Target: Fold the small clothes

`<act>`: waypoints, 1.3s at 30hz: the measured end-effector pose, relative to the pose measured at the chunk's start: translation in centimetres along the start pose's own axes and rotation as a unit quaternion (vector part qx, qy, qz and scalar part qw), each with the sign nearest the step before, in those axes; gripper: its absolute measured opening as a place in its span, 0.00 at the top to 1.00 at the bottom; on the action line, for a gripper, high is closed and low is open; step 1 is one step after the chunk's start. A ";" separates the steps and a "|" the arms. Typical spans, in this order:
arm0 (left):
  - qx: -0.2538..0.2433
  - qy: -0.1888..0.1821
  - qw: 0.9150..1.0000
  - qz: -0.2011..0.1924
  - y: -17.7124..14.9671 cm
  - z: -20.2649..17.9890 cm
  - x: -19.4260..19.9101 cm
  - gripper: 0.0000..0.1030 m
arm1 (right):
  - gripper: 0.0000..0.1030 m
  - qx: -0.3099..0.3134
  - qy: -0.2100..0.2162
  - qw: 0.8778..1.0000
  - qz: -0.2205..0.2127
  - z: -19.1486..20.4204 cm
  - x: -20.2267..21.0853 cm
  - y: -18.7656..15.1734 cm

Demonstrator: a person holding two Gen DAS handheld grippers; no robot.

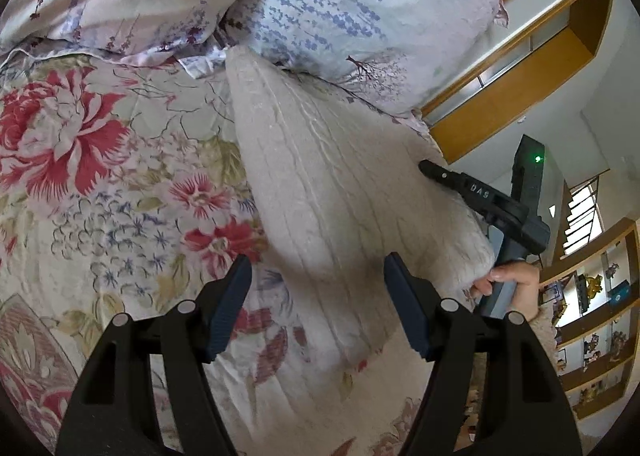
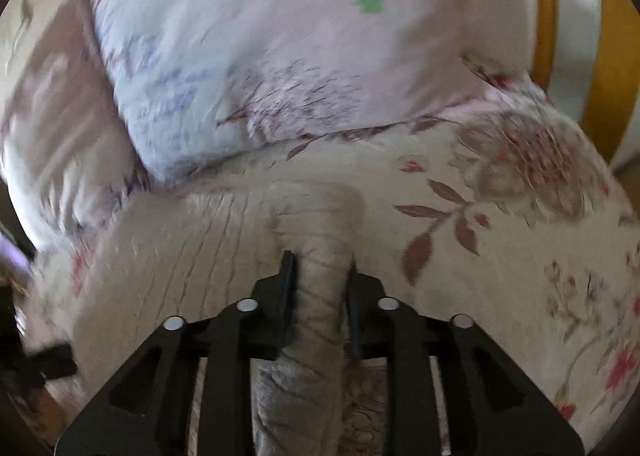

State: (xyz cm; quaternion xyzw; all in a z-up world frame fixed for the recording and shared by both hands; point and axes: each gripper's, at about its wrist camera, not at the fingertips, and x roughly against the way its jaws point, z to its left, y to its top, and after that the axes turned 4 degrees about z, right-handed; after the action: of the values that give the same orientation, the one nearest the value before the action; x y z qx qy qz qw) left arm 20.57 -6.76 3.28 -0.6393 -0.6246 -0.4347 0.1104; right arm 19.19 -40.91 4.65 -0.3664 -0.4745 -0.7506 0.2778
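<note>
A beige knit garment [image 1: 316, 175] lies stretched across the floral bedspread [image 1: 100, 175], running from the pillows toward me. My left gripper [image 1: 320, 296] hovers over its near part, jaws wide open, pads clear of the cloth. In the right wrist view a raised fold of the same garment [image 2: 322, 296] fills the gap of my right gripper [image 2: 319, 276] and touches both pads. That view is blurred. From the left wrist view, one of the right gripper's fingers [image 1: 444, 177] shows at the garment's lifted right edge, with a hand [image 1: 508, 284] on the handle.
Two flowered pillows [image 1: 360, 7] lie at the head of the bed, touching the garment's far end. A wooden headboard [image 1: 520, 67] and shelves with small objects [image 1: 592, 320] stand on the right. The bedspread [image 2: 520, 256] stretches to the right of the right gripper.
</note>
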 end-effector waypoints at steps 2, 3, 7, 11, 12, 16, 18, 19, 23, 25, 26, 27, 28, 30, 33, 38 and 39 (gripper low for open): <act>-0.001 -0.003 1.000 -0.002 -0.3 -0.1 0.3 0.34 | 0.58 -0.039 0.016 0.999 -0.019 -1.3 1.9 -0.1; 0.000 -0.005 1.000 -0.001 -0.5 -0.2 0.5 0.34 | 0.53 -0.051 0.031 0.998 -0.026 -1.7 2.9 -0.3; 0.010 -0.027 1.000 0.001 -1.3 -0.5 0.7 0.34 | 0.51 -0.088 0.102 0.991 -0.019 -3.0 5.7 -2.0; 0.025 -0.038 0.999 0.008 -1.9 -0.6 0.4 0.34 | 0.51 -0.083 0.135 0.987 -0.002 -2.9 7.3 -4.5; 0.028 -0.039 0.999 0.010 -2.1 -0.6 0.3 0.35 | 0.51 -0.078 0.140 0.987 0.003 -2.8 7.5 -5.2; 0.035 -0.035 0.999 0.012 -2.4 -0.6 0.3 0.37 | 0.51 -0.069 0.148 0.987 0.011 -2.1 7.7 -6.7; 0.035 -0.031 0.999 0.012 -2.5 -0.7 0.3 0.45 | 0.54 -0.061 0.153 0.986 0.012 -1.7 7.7 -7.1; 0.035 -0.029 0.999 0.012 -2.4 -0.7 0.2 0.47 | 0.57 -0.056 0.152 0.987 0.012 -1.5 7.7 -7.3; 0.036 -0.018 0.999 0.019 -2.2 -0.6 -0.3 0.67 | 0.84 -0.032 0.139 0.990 0.021 -0.7 6.9 -7.8; 0.034 -0.013 0.999 0.020 -2.2 -0.5 -0.5 0.78 | 0.90 -0.024 0.132 0.991 0.015 -0.4 7.0 -7.9; 0.032 -0.012 0.999 0.020 -2.2 -0.5 -0.5 0.81 | 0.90 -0.015 0.125 0.992 -0.003 -0.1 7.8 -7.9; 0.029 -0.012 0.999 0.019 -2.1 -0.5 -0.4 0.84 | 0.91 -0.009 0.123 0.992 -0.019 0.1 8.5 -7.8; 0.027 -0.014 0.999 0.016 -2.2 -0.5 -0.2 0.85 | 0.91 -0.005 0.120 0.992 -0.039 0.3 9.5 -7.6; 0.018 -0.014 1.000 0.013 -2.4 -0.6 0.2 0.86 | 0.92 0.007 0.112 0.991 -0.070 0.7 11.1 -7.4; 0.004 -0.011 1.000 0.012 -3.0 -0.8 0.6 0.87 | 0.92 0.029 0.050 0.997 -0.050 0.7 10.2 -7.7; -0.007 0.005 1.000 0.021 -3.9 -0.9 -0.1 0.87 | 0.92 -0.001 0.003 1.000 0.014 -1.7 5.5 -9.5; -0.008 0.007 1.000 0.021 -4.0 -0.9 -0.2 0.87 | 0.92 -0.005 0.005 1.000 0.013 -1.9 5.3 -9.6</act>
State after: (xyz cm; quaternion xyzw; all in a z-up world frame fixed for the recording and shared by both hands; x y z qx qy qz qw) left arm 16.69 -6.72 2.10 -0.6503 -0.6066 -0.4417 0.1183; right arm 8.24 -39.21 3.52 -0.3699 -0.4645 -0.7511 0.2886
